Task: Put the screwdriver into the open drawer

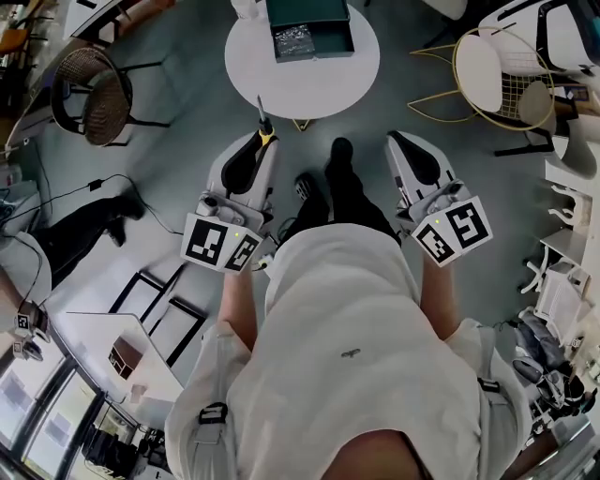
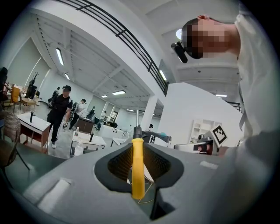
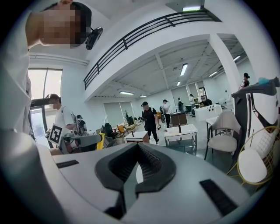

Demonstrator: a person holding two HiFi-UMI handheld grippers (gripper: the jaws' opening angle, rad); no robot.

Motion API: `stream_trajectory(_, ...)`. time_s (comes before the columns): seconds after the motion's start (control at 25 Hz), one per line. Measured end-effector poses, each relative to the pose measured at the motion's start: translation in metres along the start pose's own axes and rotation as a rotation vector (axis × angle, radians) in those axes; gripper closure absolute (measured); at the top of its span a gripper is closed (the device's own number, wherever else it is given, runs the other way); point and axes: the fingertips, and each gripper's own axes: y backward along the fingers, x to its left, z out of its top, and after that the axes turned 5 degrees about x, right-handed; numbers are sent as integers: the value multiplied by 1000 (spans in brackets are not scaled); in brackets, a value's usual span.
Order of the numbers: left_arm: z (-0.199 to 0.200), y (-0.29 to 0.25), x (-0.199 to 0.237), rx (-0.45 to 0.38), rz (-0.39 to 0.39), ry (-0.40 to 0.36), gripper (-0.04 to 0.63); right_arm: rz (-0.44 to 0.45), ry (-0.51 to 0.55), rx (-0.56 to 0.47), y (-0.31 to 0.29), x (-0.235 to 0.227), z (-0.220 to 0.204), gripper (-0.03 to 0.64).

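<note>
The screwdriver (image 1: 263, 127) has a yellow handle and a thin metal shaft that points toward the round table. My left gripper (image 1: 260, 142) is shut on that yellow handle (image 2: 138, 168), which stands upright between the jaws of the left gripper (image 2: 137, 146). My right gripper (image 1: 399, 141) is held level with it on the other side of the body. In the right gripper view the right gripper (image 3: 138, 147) is shut with nothing in it. The open drawer (image 1: 296, 43) sticks out of a teal cabinet (image 1: 307, 11) on the white round table (image 1: 347, 84) ahead.
The person's legs and black shoes (image 1: 339, 155) stand between the two grippers, short of the table. A wicker chair (image 1: 94, 94) is at the left and a gold wire chair (image 1: 492, 70) at the right. A person in black (image 2: 59, 109) walks among office desks beyond.
</note>
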Motion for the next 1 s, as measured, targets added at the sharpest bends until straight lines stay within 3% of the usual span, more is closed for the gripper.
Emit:
stream_trajectory(0.76,46,-107,6,-8,69,-40,515,98,14,-62,-46,-107,67,611)
stream_trajectory(1.0,42,-132,3,-7,114,2,515,151,-3,-54,-55,-137,71,611)
